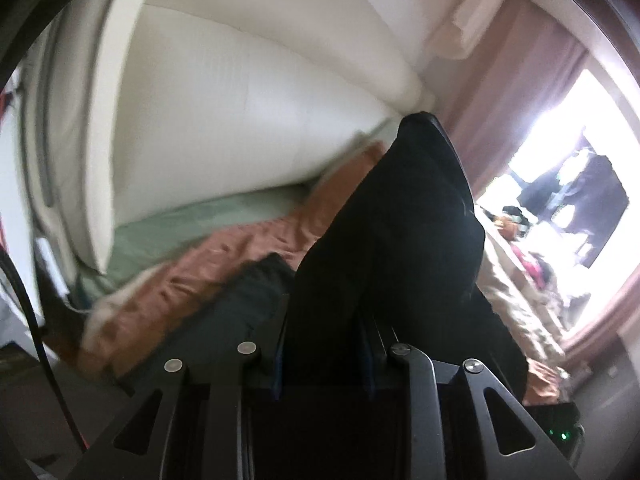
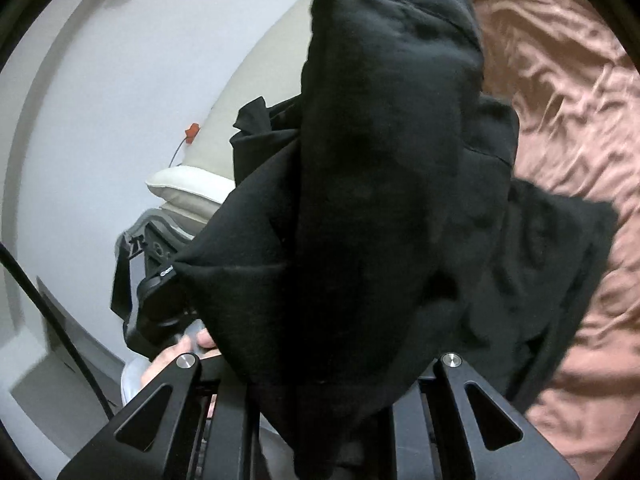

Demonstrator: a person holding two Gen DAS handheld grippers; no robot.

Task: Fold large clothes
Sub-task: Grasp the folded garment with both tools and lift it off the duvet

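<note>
Small white lettering on the left gripper's (image 2: pixel 160 300) housing, seen from the right wrist view; too blurred to read. No other writing legible.

Surroundings: rust-brown bedspread (image 2: pixel 560 120), creased, covers the bed; a green sheet (image 1: pixel 192 220) shows at its edge beside a cream padded headboard (image 1: pixel 224 120). Pink curtain (image 1: pixel 520 92) frames a bright, blown-out window (image 1: pixel 568 184). White wall (image 2: pixel 100 140) with a thin wire and a small red item (image 2: pixel 193 130) near a cream pillow (image 2: pixel 184 188). A bare hand (image 2: pixel 188 344) holds the left gripper.

Obstruction: black garment (image 2: pixel 380 180) fills the centre of both views and hides most of the bed behind it.

Left gripper: jaws clamped on a thick bunch of the black garment, which rises straight out between them.

Right gripper (image 2: pixel 320 400): jaws closed on another fold of the same garment, fabric heaped over the fingers. Cloth spans between the 2 grippers, lifted over the bedspread, with one loose flap trailing toward it.
</note>
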